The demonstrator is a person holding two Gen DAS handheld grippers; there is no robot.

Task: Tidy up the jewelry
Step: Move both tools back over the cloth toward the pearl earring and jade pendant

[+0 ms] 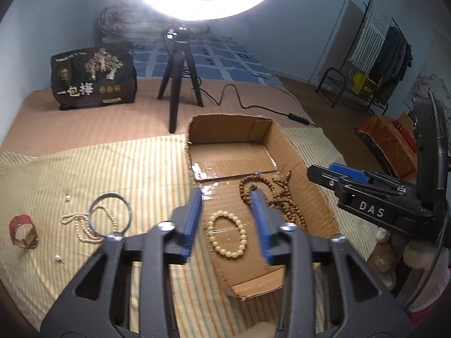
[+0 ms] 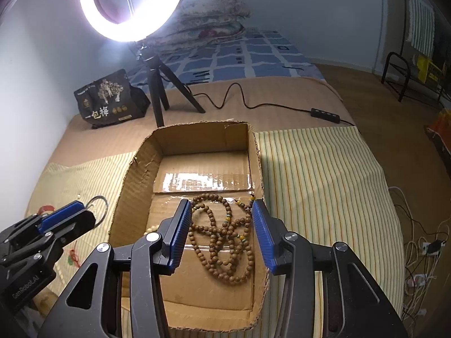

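An open cardboard box (image 1: pixel 310 186) lies on a striped cloth. On its floor rest a cream bead bracelet (image 1: pixel 227 235) and a brown wooden bead necklace (image 1: pixel 284 205). My left gripper (image 1: pixel 227 197) hovers open above the bracelet, its pads clear of it. In the right wrist view my right gripper (image 2: pixel 221 205) stands open over the brown necklace (image 2: pixel 225 242) inside the box (image 2: pixel 132 191), touching nothing. Left of the box on the cloth lie a silver bangle (image 1: pixel 111 215), a pearl necklace (image 1: pixel 81 225), a red strap watch (image 1: pixel 22 232) and two small pearl earrings (image 1: pixel 67 197).
A ring light on a black tripod (image 1: pixel 177 84) stands behind the box, with a black snack bag (image 1: pixel 93 76) to its left. Its cable and switch (image 2: pixel 324 115) trail right. The bed edge drops off at right, where a clothes rack (image 1: pixel 377 53) stands.
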